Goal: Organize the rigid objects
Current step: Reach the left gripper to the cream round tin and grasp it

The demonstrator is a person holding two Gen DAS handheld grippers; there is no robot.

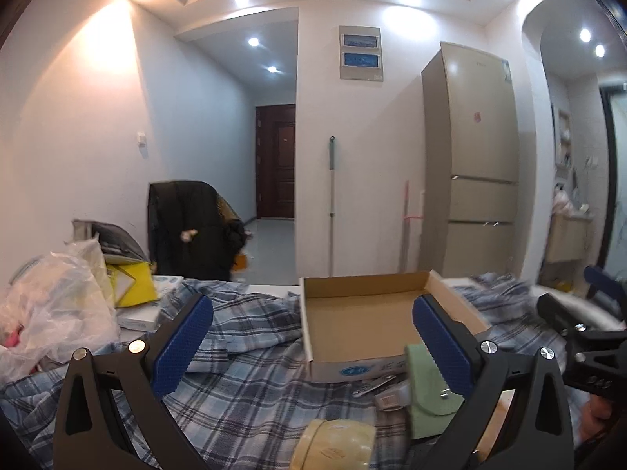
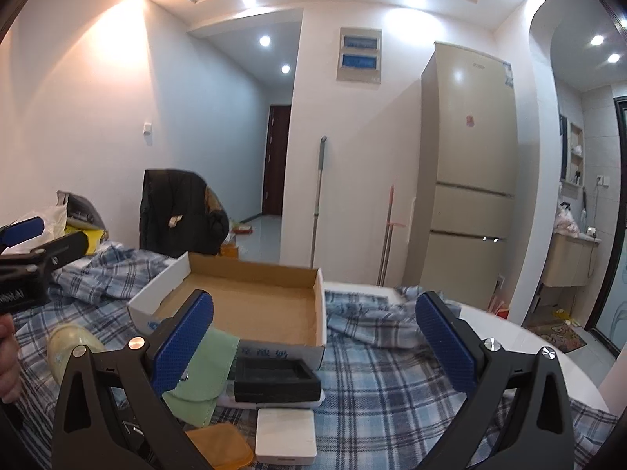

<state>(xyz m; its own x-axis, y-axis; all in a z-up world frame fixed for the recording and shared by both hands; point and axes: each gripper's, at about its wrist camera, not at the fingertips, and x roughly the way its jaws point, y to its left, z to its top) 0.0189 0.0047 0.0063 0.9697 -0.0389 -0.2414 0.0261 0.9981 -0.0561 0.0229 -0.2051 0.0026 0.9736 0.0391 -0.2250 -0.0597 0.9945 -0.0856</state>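
Note:
An empty shallow cardboard box (image 1: 364,313) (image 2: 250,305) rests on a blue plaid cloth (image 1: 243,384) (image 2: 384,376). In front of it lie a green pouch (image 1: 427,391) (image 2: 203,368), a roll of tape (image 1: 333,446) (image 2: 68,346), a black tray (image 2: 276,378), a white square box (image 2: 286,436), an orange lid (image 2: 221,444) and small metal items (image 1: 376,385). My left gripper (image 1: 313,340) is open above the cloth, empty. My right gripper (image 2: 315,340) is open over the black tray, holding nothing. Each gripper shows at the edge of the other's view.
Plastic bags (image 1: 55,305), a yellow packet (image 1: 133,282) and papers pile up at the left. A chair with a dark jacket (image 1: 188,227) stands behind the table. A fridge (image 1: 470,156), a mop (image 1: 332,203) and a hallway door lie beyond. The white table edge (image 2: 521,337) shows at right.

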